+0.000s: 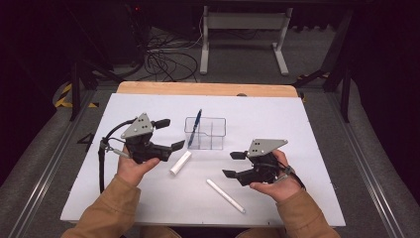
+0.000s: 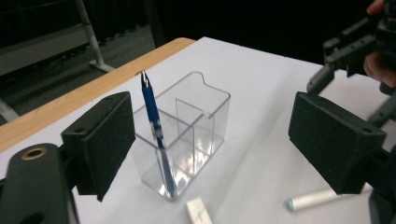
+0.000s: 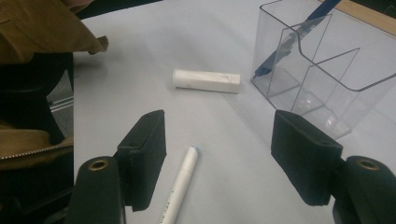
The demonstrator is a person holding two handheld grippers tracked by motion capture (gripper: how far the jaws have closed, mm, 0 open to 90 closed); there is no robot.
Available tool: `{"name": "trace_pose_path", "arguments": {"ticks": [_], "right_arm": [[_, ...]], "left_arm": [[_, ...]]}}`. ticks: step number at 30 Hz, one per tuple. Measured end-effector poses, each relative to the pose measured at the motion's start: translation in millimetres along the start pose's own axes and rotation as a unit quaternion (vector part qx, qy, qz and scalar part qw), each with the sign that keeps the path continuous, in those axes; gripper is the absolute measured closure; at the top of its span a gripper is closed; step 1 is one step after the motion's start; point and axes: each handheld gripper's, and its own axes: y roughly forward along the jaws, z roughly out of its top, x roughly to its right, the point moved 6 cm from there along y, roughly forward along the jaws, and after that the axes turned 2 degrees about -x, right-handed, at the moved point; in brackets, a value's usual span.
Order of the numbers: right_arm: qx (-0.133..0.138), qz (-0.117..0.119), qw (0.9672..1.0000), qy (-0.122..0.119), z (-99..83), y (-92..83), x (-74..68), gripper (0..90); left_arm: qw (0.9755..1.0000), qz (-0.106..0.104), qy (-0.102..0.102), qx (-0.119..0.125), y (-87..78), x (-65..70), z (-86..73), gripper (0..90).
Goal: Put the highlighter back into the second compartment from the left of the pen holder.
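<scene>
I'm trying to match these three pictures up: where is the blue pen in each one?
High view: the blue pen stands near the middle, in the clear box's left compartment.
Left gripper view: pen left of centre, leaning in the near compartment.
Right gripper view: pen at upper right.
Shared landmark: the clear box.

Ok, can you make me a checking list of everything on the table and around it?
Surface: white sheet over a wooden table top, flat.
Job's things: clear divided pen holder; blue pen stands tilted in its left compartment; long white pen and short white tube lie on the sheet.
Clutter: nothing seen.
Grippers: left gripper open, nothing between the jaws; right gripper open, nothing between the jaws, above the long white pen.
Cables: black cable trails from the left gripper; loose cables on the floor behind.
Surroundings: white desk frame, dark room, yellow-black tape on the floor.
</scene>
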Motion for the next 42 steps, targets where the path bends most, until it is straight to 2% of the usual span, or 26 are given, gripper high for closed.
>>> {"name": "trace_pose_path", "arguments": {"ticks": [3,5,7,10,21,26,28,34,36,39,40,42], "right_arm": [[-0.002,-0.002,1.0,0.003,-0.3,0.4,0.2,36.3],[-0.003,-0.006,1.0,0.007,-0.4,0.2,0.5,36.4],[-0.001,-0.004,0.9999,0.011,0.3,-0.4,0.2,36.5],[0.002,-0.003,0.9999,0.014,1.1,-1.5,-0.7,36.7],[-0.001,-0.004,0.9999,0.014,1.5,-1.6,-1.7,37.7],[-0.007,-0.011,0.9995,0.029,1.6,-1.6,-3.4,41.1],[-0.011,-0.01,0.9992,0.037,1.7,-1.2,-4.5,41.4],[-0.031,-0.017,0.9979,0.055,3.6,1.5,-9.2,44.1],[-0.043,-0.024,0.9972,0.056,3.8,3.4,-10.9,44.4],[-0.059,-0.033,0.9961,0.056,4.3,6.7,-13.1,45.6],[-0.066,-0.034,0.9956,0.058,4.2,8.0,-14.2,46.1],[-0.079,-0.04,0.9945,0.056,3.7,10.7,-16.0,46.3]], "left_arm": [[0.9999,-0.003,-0.012,0.004,-12.0,5.0,-9.7,12.5],[0.9991,0.007,-0.034,0.023,-20.3,3.7,-15.5,10.9],[0.9984,-0.01,-0.049,0.024,-24.8,3.7,-18.5,10.9],[0.9985,0.001,-0.045,0.03,-30.5,3.4,-18.9,10.8],[0.999,0.014,-0.039,0.015,-32.0,5.7,-26.7,10.8],[0.9989,0.024,-0.04,0.009,-33.5,4.4,-32.0,10.7],[0.9987,0.02,-0.045,0.012,-35.1,3.7,-35.0,10.6],[0.9981,0.034,-0.049,0.012,-39.6,2.4,-46.5,10.4],[0.9975,0.037,-0.059,0.012,-40.4,2.9,-50.8,10.3],[0.9972,0.042,-0.062,0.008,-41.5,2.8,-57.2,10.4],[0.9974,0.048,-0.054,0.006,-42.2,1.3,-58.9,10.4],[0.9969,0.051,-0.059,0.005,-42.9,1.5,-62.2,10.4]]}}
